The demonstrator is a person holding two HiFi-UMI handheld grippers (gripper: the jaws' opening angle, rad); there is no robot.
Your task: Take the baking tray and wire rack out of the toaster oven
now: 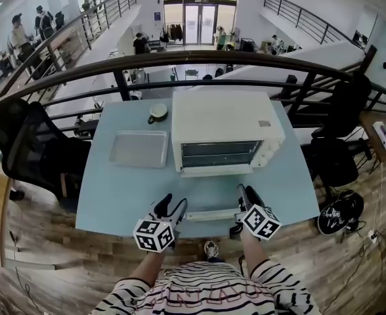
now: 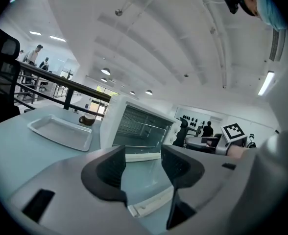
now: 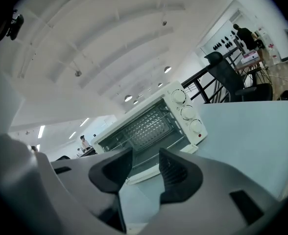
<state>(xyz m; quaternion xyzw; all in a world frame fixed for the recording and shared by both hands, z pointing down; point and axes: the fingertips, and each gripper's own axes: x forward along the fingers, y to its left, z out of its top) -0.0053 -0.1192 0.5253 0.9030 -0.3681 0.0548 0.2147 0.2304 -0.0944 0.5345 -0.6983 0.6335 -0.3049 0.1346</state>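
1. Stands at the near edge of a pale blue table (image 1: 107, 189), facing a white toaster oven (image 1: 222, 117) with its door (image 1: 213, 170) dropped open.
2. Holds the left gripper (image 1: 172, 205) at 7 o'clock of the oven, jaws parted and released, with only bare tabletop between the pads.
3. Holds the right gripper (image 1: 247, 199) at 5 o'clock of the oven, jaws likewise apart and grasping nothing, aimed at the open cavity.
4. Finds the baking tray (image 1: 139, 148) already out, lying flat on the table at 9 o'clock of the oven, just beside it.
5. Sees the wire rack (image 3: 146, 126) inside the oven cavity, behind the lowered door.
6. Notes a dark cup (image 1: 157, 113) at 12 o'clock of the tray, and a pale flat strip (image 1: 209, 215) on the table between the two grippers — cannot tell whether it touches either.
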